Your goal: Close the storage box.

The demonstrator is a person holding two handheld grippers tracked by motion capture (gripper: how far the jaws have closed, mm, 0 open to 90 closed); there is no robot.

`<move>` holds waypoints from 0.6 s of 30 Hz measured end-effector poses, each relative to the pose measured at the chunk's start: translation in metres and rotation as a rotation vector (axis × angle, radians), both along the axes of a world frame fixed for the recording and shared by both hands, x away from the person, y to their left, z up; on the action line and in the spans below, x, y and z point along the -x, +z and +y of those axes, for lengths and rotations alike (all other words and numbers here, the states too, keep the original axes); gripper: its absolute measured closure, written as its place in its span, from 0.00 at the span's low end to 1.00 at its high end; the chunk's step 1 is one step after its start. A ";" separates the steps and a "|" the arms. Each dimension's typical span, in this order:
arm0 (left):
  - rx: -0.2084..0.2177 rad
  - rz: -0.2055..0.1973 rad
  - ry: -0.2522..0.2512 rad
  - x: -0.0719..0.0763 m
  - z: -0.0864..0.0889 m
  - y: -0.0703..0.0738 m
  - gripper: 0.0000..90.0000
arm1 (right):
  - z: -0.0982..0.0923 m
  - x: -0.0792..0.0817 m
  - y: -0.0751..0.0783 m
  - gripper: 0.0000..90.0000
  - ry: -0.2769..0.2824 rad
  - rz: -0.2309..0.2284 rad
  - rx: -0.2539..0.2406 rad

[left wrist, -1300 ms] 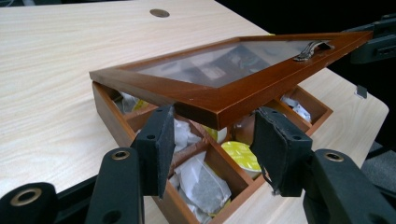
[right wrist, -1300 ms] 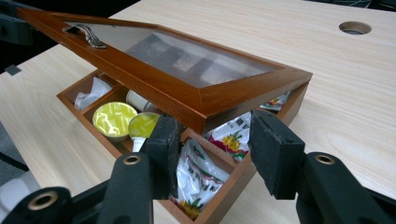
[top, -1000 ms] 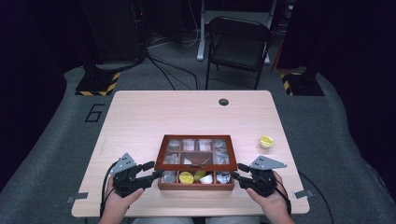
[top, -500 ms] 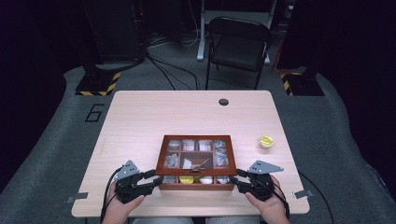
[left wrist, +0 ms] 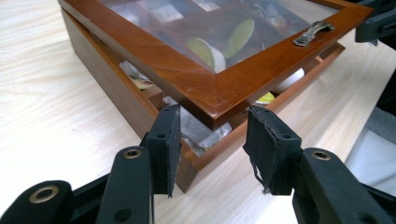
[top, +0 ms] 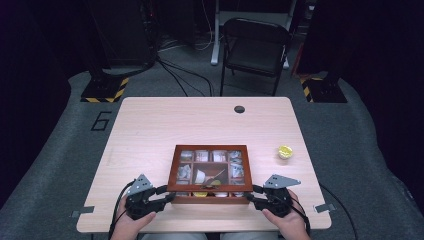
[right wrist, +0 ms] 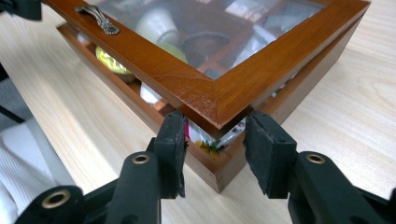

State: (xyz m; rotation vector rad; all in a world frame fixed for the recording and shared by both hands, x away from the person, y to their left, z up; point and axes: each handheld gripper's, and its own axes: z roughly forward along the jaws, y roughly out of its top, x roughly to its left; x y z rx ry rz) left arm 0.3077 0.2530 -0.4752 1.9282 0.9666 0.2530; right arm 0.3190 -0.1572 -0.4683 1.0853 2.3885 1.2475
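Pale wooden surface [top: 165, 125] is lying mostly bare; both grippers' fingers are gaping wide around the near corners of a box [top: 211, 172] whose glass lid [left wrist: 219, 56] is tilting ajar.

One wooden box [top: 210, 173] with one glass-paned lid [left wrist: 219, 70] and one metal handle [left wrist: 313, 33] on that lid, sitting low and central on one tabletop [top: 165, 125]. Two hand-held grippers, the left hand-held gripper [top: 165, 196] at lower left of the frame and the right hand-held gripper [top: 252, 194] at lower right, each with two black jaws. One small yellow round item [top: 285, 151] at right of centre, one dark round hole [top: 239, 109] near the far edge, one folding chair [top: 255, 47] at top; box contents too crowded to count.
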 end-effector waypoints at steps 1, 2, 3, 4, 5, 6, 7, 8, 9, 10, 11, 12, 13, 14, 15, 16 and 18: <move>-0.003 0.008 0.000 0.000 0.000 0.000 0.61 | 0.000 0.000 -0.001 0.65 0.005 -0.004 0.016; -0.003 0.007 -0.002 -0.001 0.001 -0.001 0.61 | 0.001 0.000 -0.002 0.65 0.004 0.002 0.011; 0.001 0.008 0.001 -0.001 0.001 -0.001 0.61 | 0.001 0.000 -0.003 0.65 0.006 0.007 0.012; -0.001 0.002 0.006 -0.001 0.001 -0.002 0.61 | 0.001 0.000 -0.003 0.65 0.006 0.003 0.015; -0.006 0.006 -0.001 -0.001 0.001 -0.002 0.61 | 0.001 0.000 -0.003 0.65 0.004 0.005 0.017; -0.008 0.012 -0.003 0.000 0.000 -0.002 0.61 | 0.001 0.000 -0.003 0.65 0.002 0.010 0.014; -0.011 0.007 0.004 0.000 0.000 -0.003 0.61 | 0.002 0.000 -0.004 0.65 0.001 0.009 0.017; -0.017 0.013 -0.001 0.000 0.000 -0.004 0.61 | 0.002 0.001 -0.005 0.64 0.001 0.011 0.021; -0.016 0.016 0.003 0.000 -0.001 -0.004 0.60 | 0.002 0.001 -0.006 0.64 0.002 0.009 0.024; -0.018 0.016 0.004 0.000 -0.001 -0.004 0.60 | 0.003 0.001 -0.006 0.64 0.000 0.014 0.026; -0.017 0.015 0.009 0.001 -0.001 -0.005 0.60 | 0.004 0.001 -0.007 0.63 0.001 0.011 0.027; -0.017 0.016 0.006 0.001 -0.001 -0.004 0.60 | 0.004 0.001 -0.007 0.63 -0.001 0.015 0.024; -0.013 0.018 0.007 0.001 -0.001 -0.004 0.60 | 0.004 0.000 -0.007 0.63 0.001 0.012 0.025; -0.013 0.018 0.008 0.001 -0.001 -0.005 0.60 | 0.003 0.000 -0.007 0.63 0.001 0.013 0.023; -0.014 0.016 0.012 0.001 -0.001 -0.005 0.60 | 0.003 0.000 -0.007 0.63 0.002 0.011 0.025; -0.013 0.016 0.014 0.001 -0.001 -0.005 0.60 | 0.003 0.000 -0.007 0.63 0.003 0.011 0.027; -0.017 0.020 0.008 0.000 -0.001 -0.005 0.60 | 0.003 0.000 -0.007 0.63 0.003 0.011 0.029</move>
